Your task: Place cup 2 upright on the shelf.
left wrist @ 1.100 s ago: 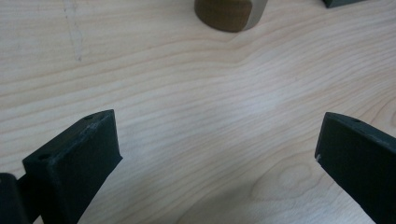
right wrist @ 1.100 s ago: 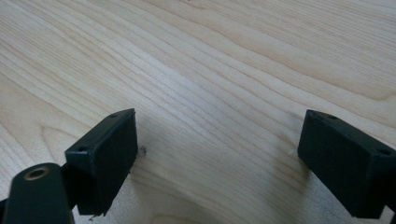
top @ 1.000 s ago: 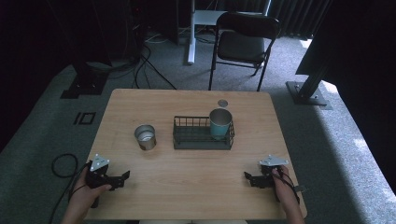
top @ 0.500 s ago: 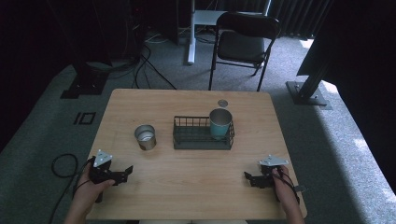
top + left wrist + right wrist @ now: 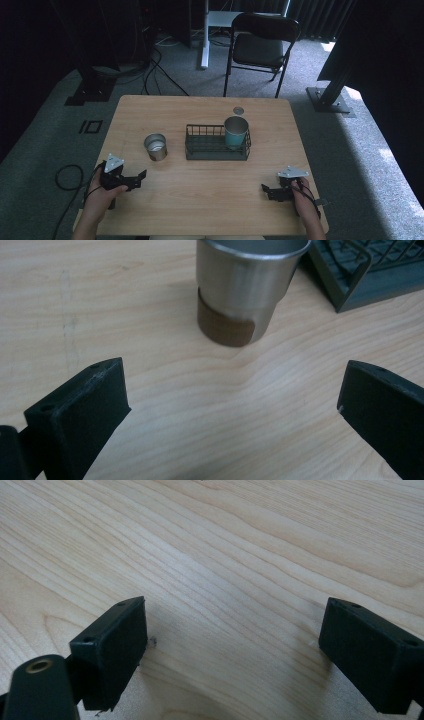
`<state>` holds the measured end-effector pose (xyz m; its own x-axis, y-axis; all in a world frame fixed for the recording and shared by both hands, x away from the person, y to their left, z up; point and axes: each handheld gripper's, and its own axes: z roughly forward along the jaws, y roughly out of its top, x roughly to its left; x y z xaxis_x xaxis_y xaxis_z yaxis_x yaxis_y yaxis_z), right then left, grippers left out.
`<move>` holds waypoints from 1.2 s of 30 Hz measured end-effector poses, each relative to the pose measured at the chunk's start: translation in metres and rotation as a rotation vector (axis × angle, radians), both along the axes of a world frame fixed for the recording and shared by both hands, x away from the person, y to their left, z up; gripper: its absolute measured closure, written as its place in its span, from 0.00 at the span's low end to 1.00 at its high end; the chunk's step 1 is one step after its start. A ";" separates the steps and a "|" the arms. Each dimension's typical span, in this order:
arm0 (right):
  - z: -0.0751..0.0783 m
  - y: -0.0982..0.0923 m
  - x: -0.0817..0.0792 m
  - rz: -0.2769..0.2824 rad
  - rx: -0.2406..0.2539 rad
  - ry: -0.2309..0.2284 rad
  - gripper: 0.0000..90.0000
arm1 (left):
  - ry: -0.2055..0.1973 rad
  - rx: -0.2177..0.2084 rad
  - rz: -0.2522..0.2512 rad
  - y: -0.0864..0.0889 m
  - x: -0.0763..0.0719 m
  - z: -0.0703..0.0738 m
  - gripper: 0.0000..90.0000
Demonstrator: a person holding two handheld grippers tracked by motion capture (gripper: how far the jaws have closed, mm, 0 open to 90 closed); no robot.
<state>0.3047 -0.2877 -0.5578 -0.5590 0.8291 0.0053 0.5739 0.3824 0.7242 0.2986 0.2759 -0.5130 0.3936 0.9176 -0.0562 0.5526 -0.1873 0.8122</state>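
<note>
A steel cup (image 5: 155, 146) stands upright on the wooden table (image 5: 210, 200), left of a dark wire basket (image 5: 200, 149). A teal cup (image 5: 236, 132) stands in the basket's right end. My left gripper (image 5: 141, 176) is open near the table's front left, a short way in front of the steel cup (image 5: 247, 287), which fills the top of the left gripper view with the basket's corner (image 5: 360, 280) beside it. My right gripper (image 5: 265, 190) is open at the front right, low over bare wood, with nothing between its fingers (image 5: 112, 650).
A small round lid (image 5: 238, 110) lies on the table behind the basket. A folding chair (image 5: 262, 42) stands beyond the far edge. Cables and stand bases lie on the grey carpet around the table.
My left gripper has moved forward and to the right, toward the steel cup. The right gripper has stayed where it was.
</note>
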 end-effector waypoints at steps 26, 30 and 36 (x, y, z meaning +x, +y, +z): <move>0.000 0.000 0.000 0.000 -0.001 0.001 0.13 | -0.084 -0.040 0.031 -0.024 0.043 0.000 0.01; 0.000 0.000 0.000 -0.001 0.001 0.001 0.13 | -0.084 -0.037 0.036 -0.025 0.047 -0.001 0.01; 0.000 0.000 0.000 -0.001 0.001 0.001 0.13 | -0.085 -0.041 0.031 -0.027 0.054 -0.003 0.01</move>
<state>0.3046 -0.2877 -0.5577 -0.5583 0.8296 0.0069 0.5750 0.3810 0.7240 0.3531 0.2489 -0.5159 0.3699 0.9271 -0.0611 0.4861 -0.1371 0.8631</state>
